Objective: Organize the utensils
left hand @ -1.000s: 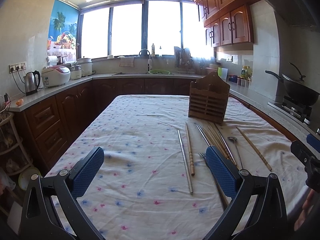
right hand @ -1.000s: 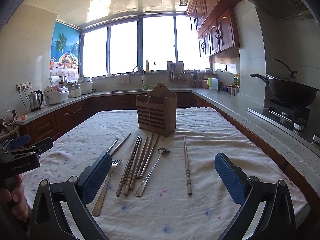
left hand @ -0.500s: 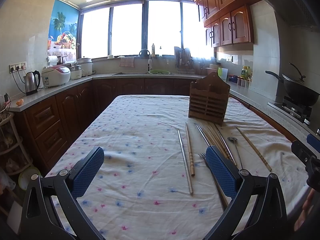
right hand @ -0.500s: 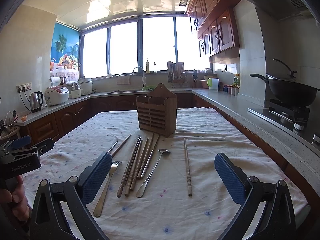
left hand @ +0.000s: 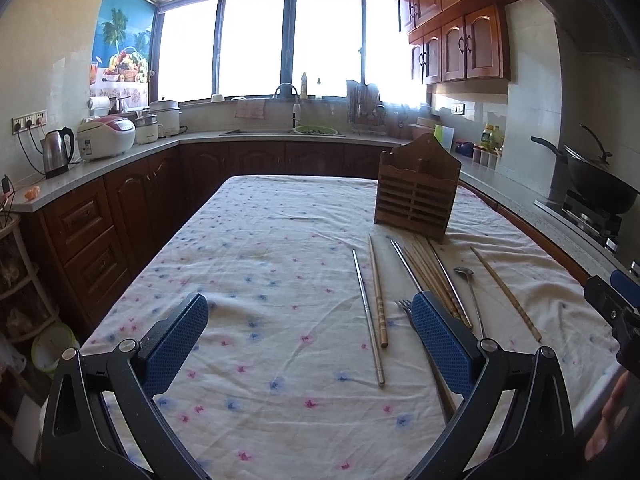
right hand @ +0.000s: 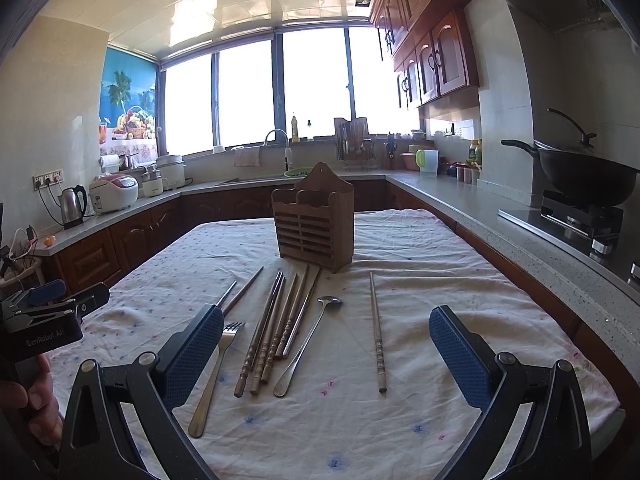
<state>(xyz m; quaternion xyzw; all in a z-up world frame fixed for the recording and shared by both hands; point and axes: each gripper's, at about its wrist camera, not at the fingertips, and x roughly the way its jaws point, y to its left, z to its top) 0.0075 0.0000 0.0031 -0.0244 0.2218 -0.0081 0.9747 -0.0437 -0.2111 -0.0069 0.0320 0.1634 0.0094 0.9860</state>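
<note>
A wooden utensil holder point(right hand: 314, 222) stands upright on the flowered tablecloth point(right hand: 420, 264); it also shows in the left wrist view point(left hand: 416, 196). In front of it lie a bundle of wooden chopsticks point(right hand: 272, 330), a metal spoon point(right hand: 308, 344), a fork point(right hand: 218, 368), a lone wooden chopstick point(right hand: 377, 336) and a metal and wooden chopstick pair point(left hand: 372, 308). My right gripper point(right hand: 326, 354) is open and empty above the near utensils. My left gripper point(left hand: 308, 344) is open and empty to the left of them.
Dark wood counters ring the table. A kettle point(left hand: 58, 152) and rice cooker point(left hand: 106, 138) stand at the left, a sink point(left hand: 288, 130) at the back, a black wok point(right hand: 588, 172) on the stove at the right. The left gripper's body point(right hand: 44, 320) shows at left.
The right gripper has edged slightly forward and up over the utensils. The left gripper has barely moved. Nothing on the table has shifted.
</note>
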